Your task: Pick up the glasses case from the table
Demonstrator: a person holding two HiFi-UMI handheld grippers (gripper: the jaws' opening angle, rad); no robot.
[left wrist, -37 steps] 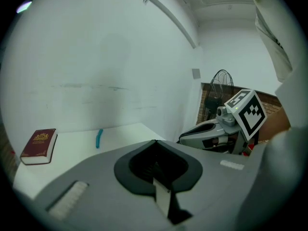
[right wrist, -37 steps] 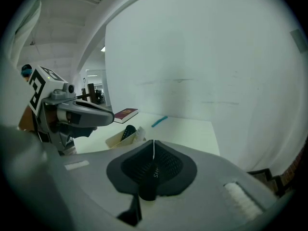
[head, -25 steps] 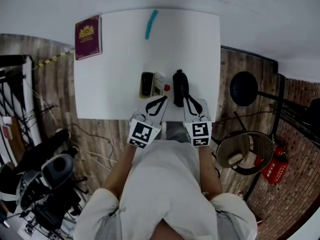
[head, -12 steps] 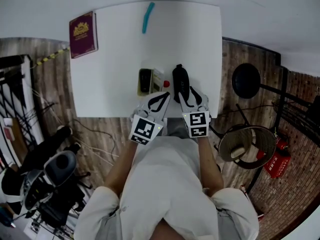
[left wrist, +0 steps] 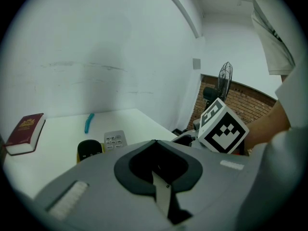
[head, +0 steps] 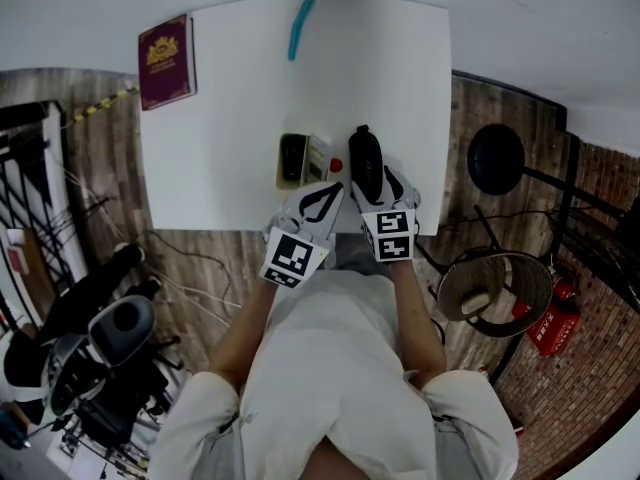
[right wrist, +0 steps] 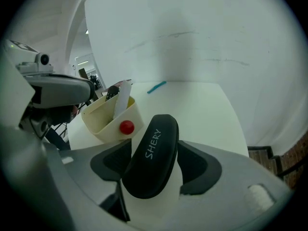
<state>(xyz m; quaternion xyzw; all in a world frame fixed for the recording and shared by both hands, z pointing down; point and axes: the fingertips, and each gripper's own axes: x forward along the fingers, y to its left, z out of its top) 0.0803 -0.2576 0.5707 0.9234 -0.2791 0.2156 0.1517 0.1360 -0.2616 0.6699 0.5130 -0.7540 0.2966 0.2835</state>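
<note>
The black glasses case (head: 363,163) lies on the white table (head: 230,118), near its front right. In the right gripper view the case (right wrist: 153,153) runs lengthwise between the jaws, with white lettering on its lid. My right gripper (head: 374,182) straddles the case's near end. Its jaws are opening, and a strip of table shows beside the case on the right side, so the pads do not press on it. My left gripper (head: 324,198) hovers just left of the case, shut and holding nothing.
A cream holder (head: 301,161) with a keypad and a dark device stands left of the case, a red ball (head: 335,165) at its side. A maroon book (head: 166,60) and a teal pen (head: 300,26) lie at the far side. A fan (head: 495,158) stands on the floor.
My right gripper has sunk onto the case's near end and its jaws have spread around it. The left gripper has hardly moved.
</note>
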